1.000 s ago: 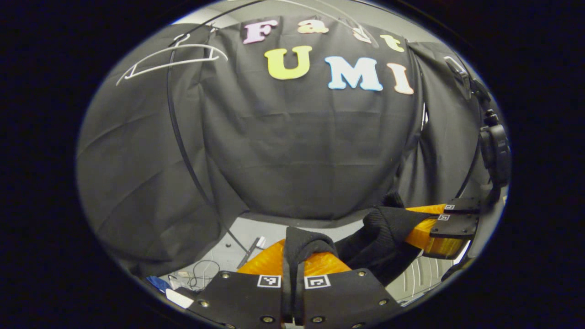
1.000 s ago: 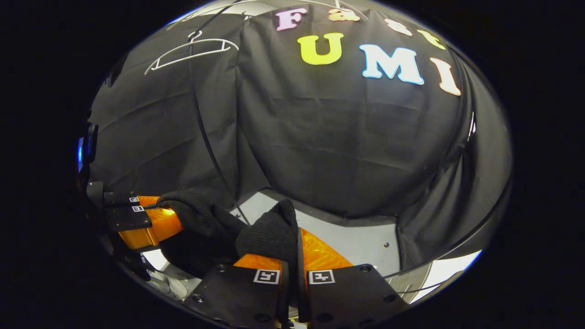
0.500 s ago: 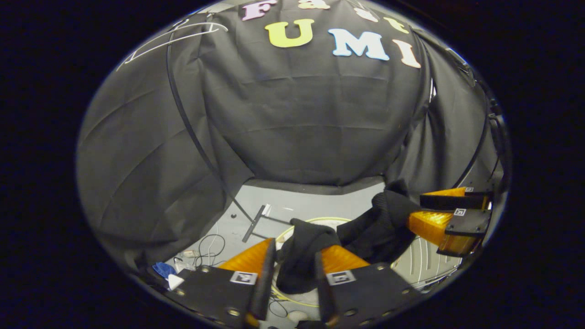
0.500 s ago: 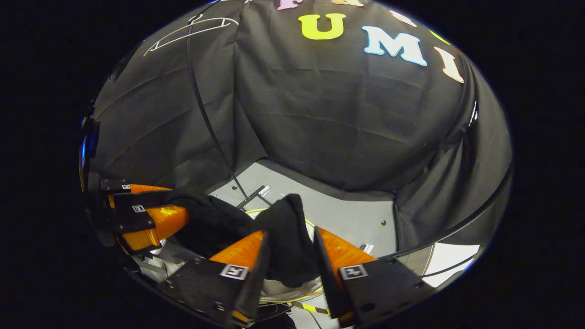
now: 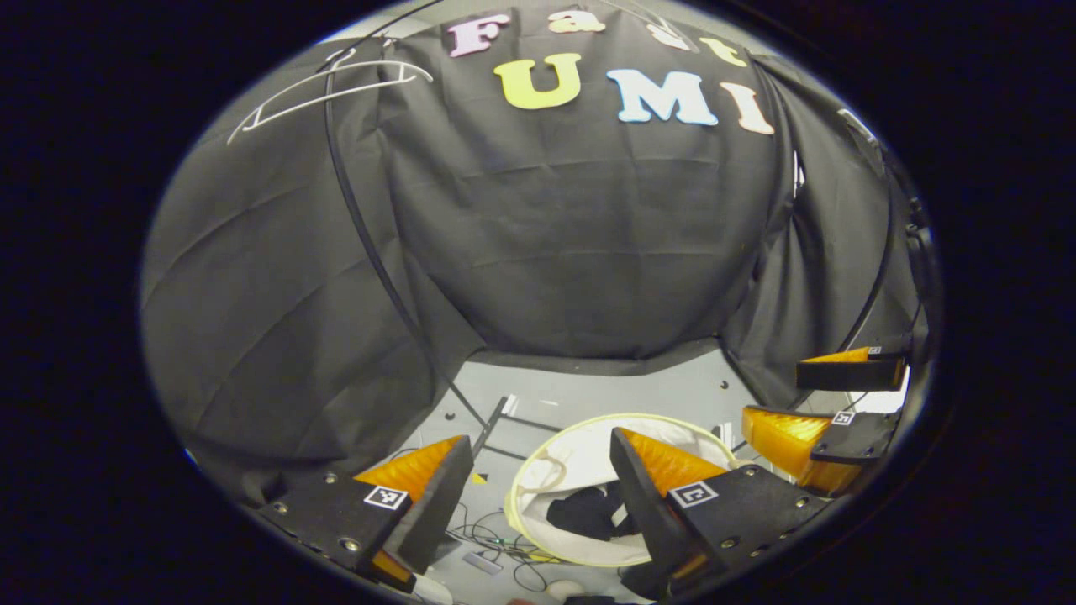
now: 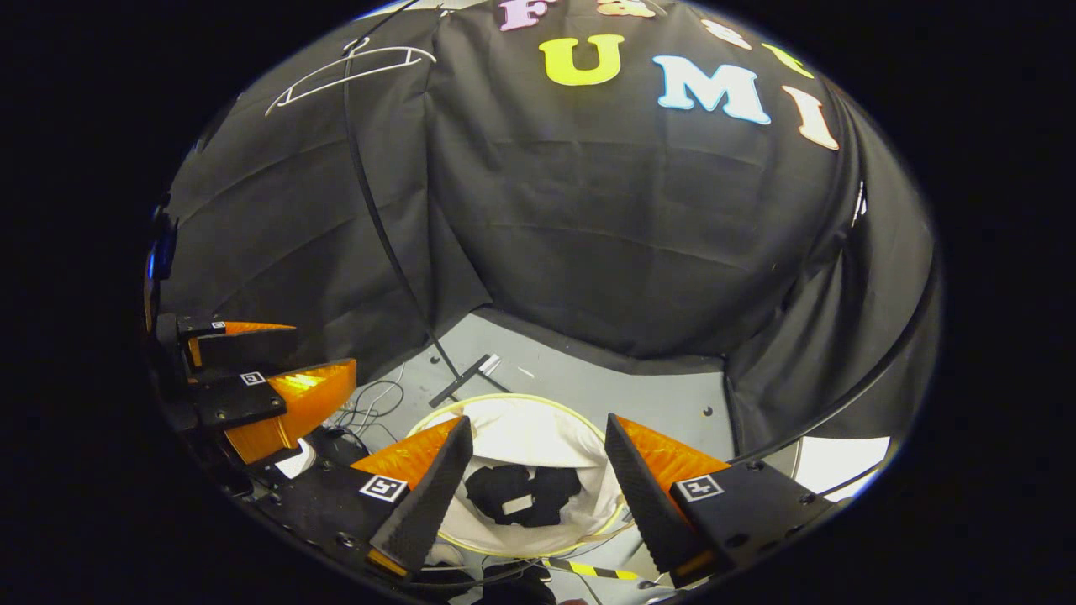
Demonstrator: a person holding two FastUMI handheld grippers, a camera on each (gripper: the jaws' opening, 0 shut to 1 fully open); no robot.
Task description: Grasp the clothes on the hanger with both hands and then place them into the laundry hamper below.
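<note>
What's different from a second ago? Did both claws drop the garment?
Yes. Both claws, left and right, were clamped on the black garment a second ago; they opened and let go. The garment fell and now lies crumpled in the hamper below. The empty hanger stayed where it was.

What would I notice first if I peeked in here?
Probably the round white laundry hamper on the floor, with the dark clothes lying crumpled at its bottom. Above it hangs the right gripper with its fingers spread wide apart, and high on the left an empty white hanger shows.
</note>
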